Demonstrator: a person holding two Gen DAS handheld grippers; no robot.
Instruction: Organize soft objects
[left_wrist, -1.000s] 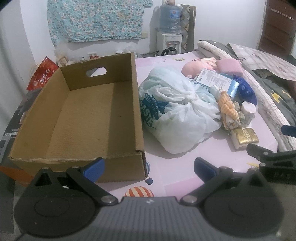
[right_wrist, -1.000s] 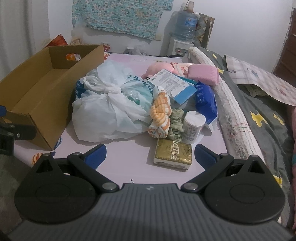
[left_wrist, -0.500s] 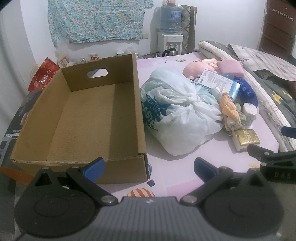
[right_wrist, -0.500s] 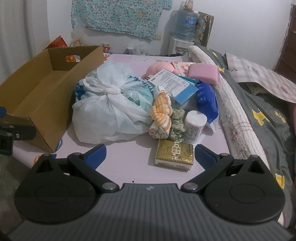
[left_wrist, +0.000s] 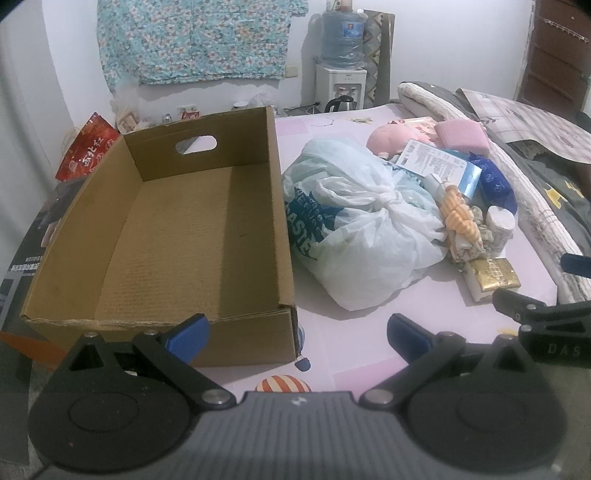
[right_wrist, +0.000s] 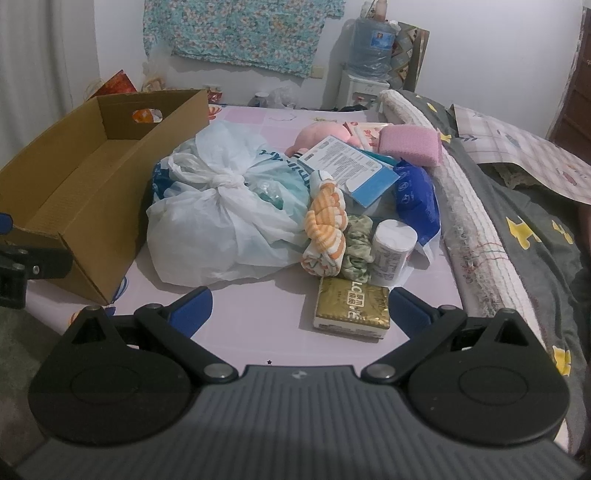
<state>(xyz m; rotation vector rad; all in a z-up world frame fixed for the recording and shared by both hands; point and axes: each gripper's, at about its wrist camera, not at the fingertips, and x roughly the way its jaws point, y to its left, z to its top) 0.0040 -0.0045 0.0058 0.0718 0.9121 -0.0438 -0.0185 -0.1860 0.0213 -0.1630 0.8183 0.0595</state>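
Note:
An empty cardboard box (left_wrist: 177, 236) (right_wrist: 92, 177) lies on the left of the pink sheet. Beside it sits a knotted white plastic bag (left_wrist: 362, 229) (right_wrist: 221, 221). Right of the bag is a heap: an orange striped cloth (right_wrist: 325, 225), a green scrunchie (right_wrist: 356, 243), a white roll (right_wrist: 391, 251), a gold tissue pack (right_wrist: 352, 308) (left_wrist: 493, 275), a blue pouch (right_wrist: 415, 199), a pink plush (right_wrist: 321, 134) and a pink sponge (right_wrist: 412, 144). My left gripper (left_wrist: 297, 332) is open before the box's near right corner. My right gripper (right_wrist: 301, 308) is open, near the gold pack.
A rolled blanket (right_wrist: 469, 206) and grey bedding (right_wrist: 535, 229) bound the right side. At the far wall stand a water dispenser (left_wrist: 341, 59) and a kettle (left_wrist: 341, 103). A red bag (left_wrist: 86, 151) lies beyond the box. Bare pink sheet (right_wrist: 236, 306) shows in front of the plastic bag.
Both grippers have drifted slightly; the scene sits a little lower and further right in the left wrist view. Nothing was taken hold of or moved.

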